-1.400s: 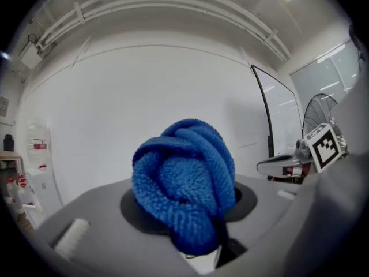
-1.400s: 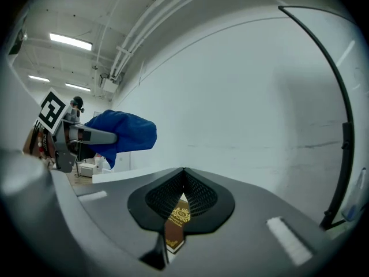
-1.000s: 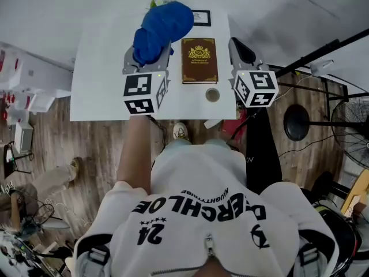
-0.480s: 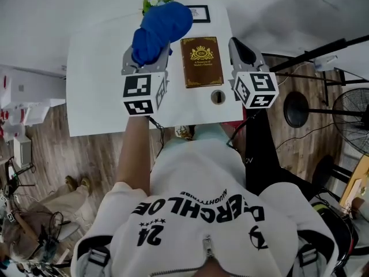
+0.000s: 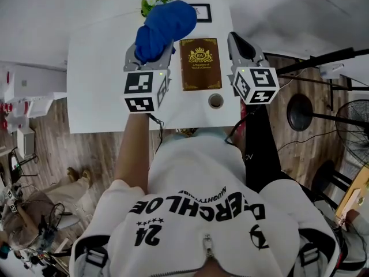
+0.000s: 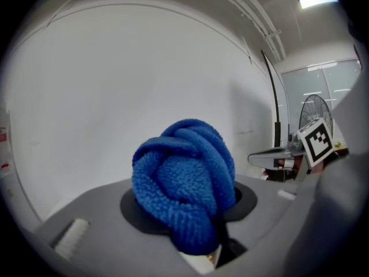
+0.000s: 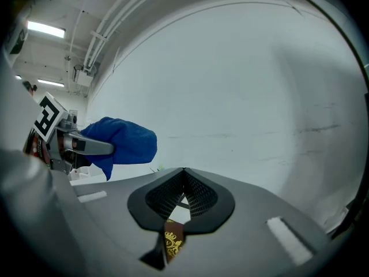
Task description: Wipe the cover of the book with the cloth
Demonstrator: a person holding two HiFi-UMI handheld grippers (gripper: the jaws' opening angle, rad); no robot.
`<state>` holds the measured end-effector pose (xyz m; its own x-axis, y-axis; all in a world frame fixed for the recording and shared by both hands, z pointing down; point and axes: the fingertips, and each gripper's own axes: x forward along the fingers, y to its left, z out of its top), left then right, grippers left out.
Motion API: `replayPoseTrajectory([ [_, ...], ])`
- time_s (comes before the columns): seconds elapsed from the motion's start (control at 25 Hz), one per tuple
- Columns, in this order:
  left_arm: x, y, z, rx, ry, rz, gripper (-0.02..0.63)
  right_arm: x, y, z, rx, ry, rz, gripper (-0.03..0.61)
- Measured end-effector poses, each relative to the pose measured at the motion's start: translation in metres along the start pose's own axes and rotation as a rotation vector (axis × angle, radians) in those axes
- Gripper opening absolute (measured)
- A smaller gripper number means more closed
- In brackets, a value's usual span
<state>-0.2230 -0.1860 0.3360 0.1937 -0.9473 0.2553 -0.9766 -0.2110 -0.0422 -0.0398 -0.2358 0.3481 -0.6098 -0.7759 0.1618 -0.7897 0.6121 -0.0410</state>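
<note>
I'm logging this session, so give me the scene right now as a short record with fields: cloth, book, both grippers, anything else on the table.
Cloth: blue cloth, bunched, left of the book, not over its cover
Book: book, brown with gold print, closed, flat on the white table
Left gripper: left gripper, shut on the cloth
Right gripper: right gripper, jaws together, empty, right of the book
Other: small round object near the book's near right corner; framed picture at the far edge

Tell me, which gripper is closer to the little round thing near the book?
Right. The right gripper sits just right of the little round thing; the left gripper, holding the blue cloth, is over on the book's left side.
</note>
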Motion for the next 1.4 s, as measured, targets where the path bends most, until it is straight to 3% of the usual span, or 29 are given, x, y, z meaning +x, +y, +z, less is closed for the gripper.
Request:
replayPoseTrajectory([
  [0.52,0.031,-0.018,-0.005,-0.007,0.032,0.058,0.241,0.03,-0.03,-0.009,0.052,-0.023,0.087,0.002],
  [1.4,0.062,-0.013,-0.015,-0.02,0.068,0.022,0.241,0.048,-0.045,-0.017,0.064,0.006,0.059,0.002],
])
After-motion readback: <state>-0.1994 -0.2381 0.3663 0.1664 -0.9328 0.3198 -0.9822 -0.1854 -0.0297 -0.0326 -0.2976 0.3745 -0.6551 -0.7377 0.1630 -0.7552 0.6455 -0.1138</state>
